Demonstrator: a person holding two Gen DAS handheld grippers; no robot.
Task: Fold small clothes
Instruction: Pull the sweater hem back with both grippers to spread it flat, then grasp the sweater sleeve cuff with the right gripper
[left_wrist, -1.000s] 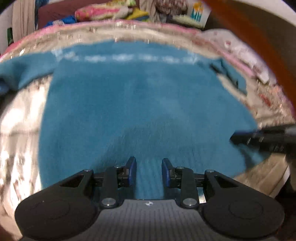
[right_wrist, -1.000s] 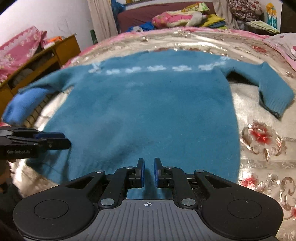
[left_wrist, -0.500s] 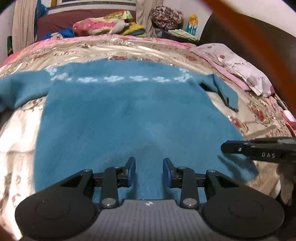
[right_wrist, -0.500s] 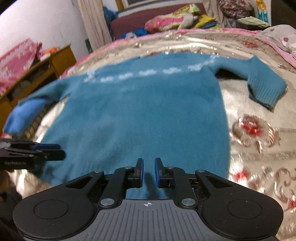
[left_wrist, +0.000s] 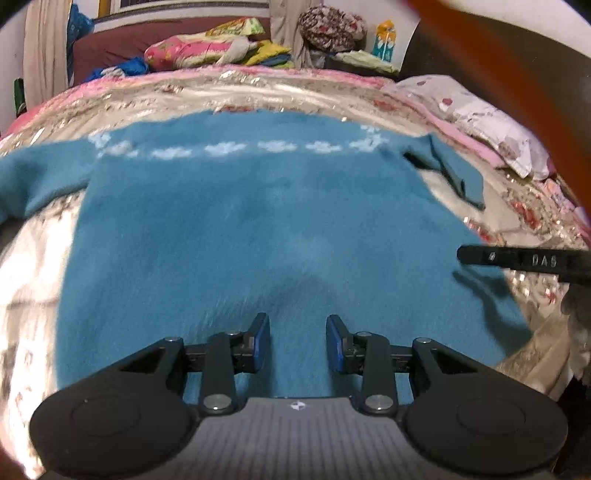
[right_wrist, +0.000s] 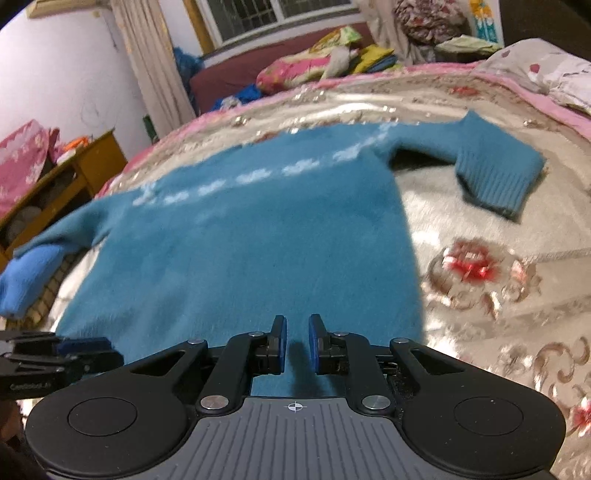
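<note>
Both grippers, the left gripper (left_wrist: 297, 343) and the right gripper (right_wrist: 294, 343), are showing black linkage arms, silver screws behind blue pads (left_wrist: 261, 341), and ribbed grey housings.

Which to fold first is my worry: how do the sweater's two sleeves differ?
In the right wrist view, the right-side sleeve bends at the cuff back toward the hem; the left-side sleeve runs out nearly straight. The right-side sleeve lies wholly on the bedspread; the left-side sleeve's cuff reaches the bed's edge and looks lighter blue. Both are teal knit, not yet folded in.
</note>
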